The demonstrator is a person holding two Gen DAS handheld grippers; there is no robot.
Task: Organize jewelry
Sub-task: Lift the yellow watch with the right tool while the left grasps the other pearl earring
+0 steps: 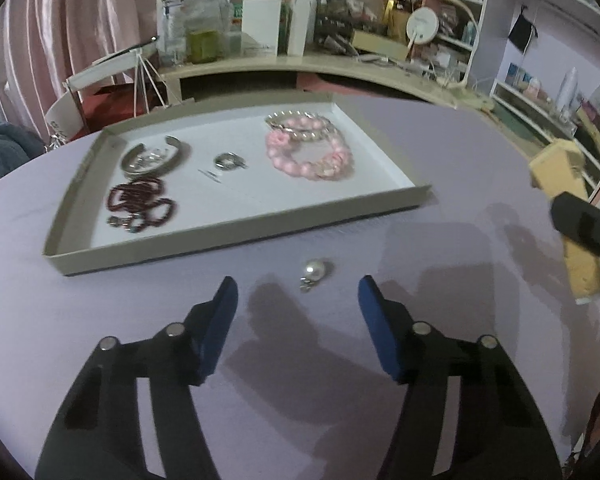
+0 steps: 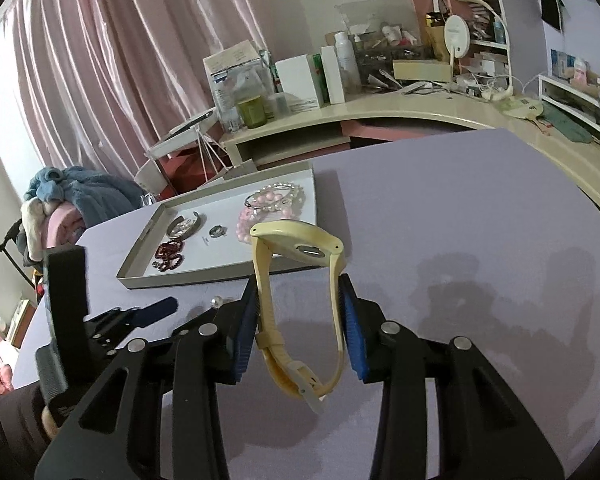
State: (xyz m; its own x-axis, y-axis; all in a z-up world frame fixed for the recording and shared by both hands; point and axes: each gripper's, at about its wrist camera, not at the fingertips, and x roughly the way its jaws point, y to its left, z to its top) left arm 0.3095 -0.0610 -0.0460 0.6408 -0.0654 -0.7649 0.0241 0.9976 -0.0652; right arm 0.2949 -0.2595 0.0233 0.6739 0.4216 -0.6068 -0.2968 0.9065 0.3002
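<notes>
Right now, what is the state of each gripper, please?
Left gripper: open, holding nothing; a pearl pendant lies on the table ahead of it.
Right gripper: closed on a yellow watch.

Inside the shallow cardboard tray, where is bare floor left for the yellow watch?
The shallow cardboard tray is bare along its near wall and near-right corner, below the pink bead bracelets. Its left end is crowded: silver cuff bangle, dark red bead string.

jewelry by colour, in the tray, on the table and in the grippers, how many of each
pink bead bracelets: 1 cluster
dark red bead strand: 1
silver bangle: 1
small silver piece: 1
pearl pendant: 1
yellow watch: 1
Total: 6
</notes>
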